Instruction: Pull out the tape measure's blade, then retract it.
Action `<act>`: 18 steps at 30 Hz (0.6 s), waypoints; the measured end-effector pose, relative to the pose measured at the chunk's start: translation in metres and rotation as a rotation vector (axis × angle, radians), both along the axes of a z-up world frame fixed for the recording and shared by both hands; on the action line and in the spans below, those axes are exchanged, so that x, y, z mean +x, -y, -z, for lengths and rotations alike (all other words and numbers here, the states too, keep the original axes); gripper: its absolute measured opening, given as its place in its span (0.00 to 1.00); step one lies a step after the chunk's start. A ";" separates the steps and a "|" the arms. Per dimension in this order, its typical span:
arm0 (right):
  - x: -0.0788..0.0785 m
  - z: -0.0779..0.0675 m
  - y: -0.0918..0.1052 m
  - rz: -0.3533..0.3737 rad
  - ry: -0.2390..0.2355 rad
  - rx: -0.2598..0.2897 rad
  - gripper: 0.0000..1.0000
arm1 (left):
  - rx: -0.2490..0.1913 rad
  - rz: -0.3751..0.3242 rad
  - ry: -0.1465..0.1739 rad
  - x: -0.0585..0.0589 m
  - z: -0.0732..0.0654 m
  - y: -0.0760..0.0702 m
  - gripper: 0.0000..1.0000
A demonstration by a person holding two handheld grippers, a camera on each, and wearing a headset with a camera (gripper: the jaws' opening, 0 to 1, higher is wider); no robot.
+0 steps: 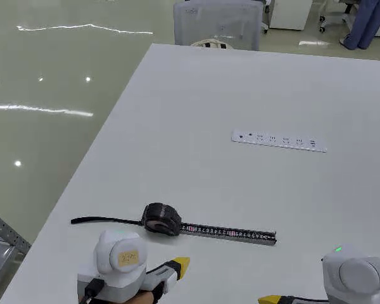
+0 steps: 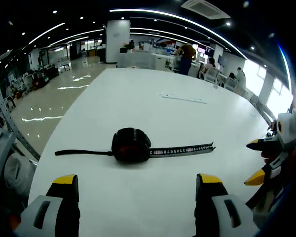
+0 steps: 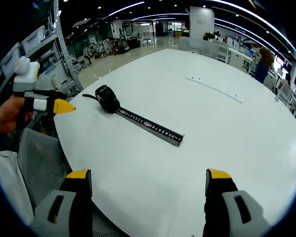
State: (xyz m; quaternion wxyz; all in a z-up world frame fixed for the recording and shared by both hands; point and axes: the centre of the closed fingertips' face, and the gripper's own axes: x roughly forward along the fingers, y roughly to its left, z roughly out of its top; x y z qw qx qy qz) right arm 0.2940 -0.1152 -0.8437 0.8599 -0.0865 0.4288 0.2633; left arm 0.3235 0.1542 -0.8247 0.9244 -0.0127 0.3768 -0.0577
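Note:
A black tape measure [image 1: 161, 219] [image 2: 131, 144] [image 3: 107, 98] lies on the white table [image 1: 253, 101], its blade [image 1: 228, 233] [image 2: 181, 150] [image 3: 150, 126] pulled out to the right and its black strap [image 1: 104, 221] trailing left. My left gripper [image 2: 136, 183] stands open just in front of the case, nothing between its yellow-tipped jaws; its yellow fingertip [image 1: 181, 263] shows in the head view. My right gripper [image 3: 148, 178] is open too, short of the blade's end, touching nothing.
A white power strip [image 1: 279, 141] [image 2: 183, 99] [image 3: 214, 89] lies further back on the table. A grey chair [image 1: 218, 24] stands at the far edge. The table's left edge drops to a glossy floor. A metal rack [image 3: 49, 44] stands to the left.

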 end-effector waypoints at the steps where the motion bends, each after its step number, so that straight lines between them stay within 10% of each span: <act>1: 0.001 0.001 0.000 -0.003 -0.003 -0.002 0.98 | 0.000 -0.001 -0.001 0.001 0.001 0.000 0.95; 18: 0.016 0.016 -0.003 -0.065 -0.032 -0.022 0.97 | -0.005 0.002 -0.010 0.017 0.010 0.007 0.95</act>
